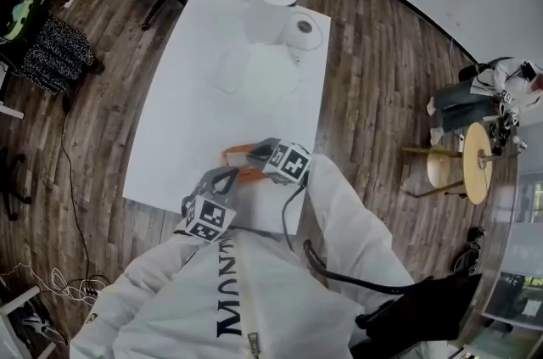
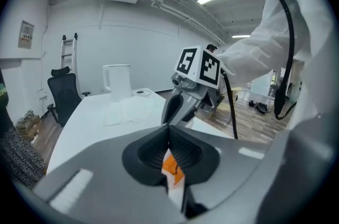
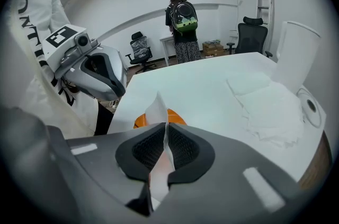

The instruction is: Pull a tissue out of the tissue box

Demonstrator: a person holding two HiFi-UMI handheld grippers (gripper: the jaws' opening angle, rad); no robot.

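Jaws of the right gripper (image 3: 165, 139) are clenched on a white tissue (image 3: 157, 107) rising from the orange tissue box (image 3: 139, 121). Jaws of the left gripper (image 2: 170, 150) are clenched on the tissue box's orange-and-white edge. In the head view it sits lower centre, at the near edge of the white surface (image 1: 195, 94). Loose tissues (image 1: 254, 73) lie upper centre.

R gripper (image 3: 166, 130) pinches tissue (image 3: 156, 107) above orange box (image 3: 140, 121).

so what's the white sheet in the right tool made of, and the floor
The sheet in the right tool looks like thin matte tissue paper: soft creases, limp pointed tip. The floor looks like wood planks or wood-look laminate: dull, dark grained strips.
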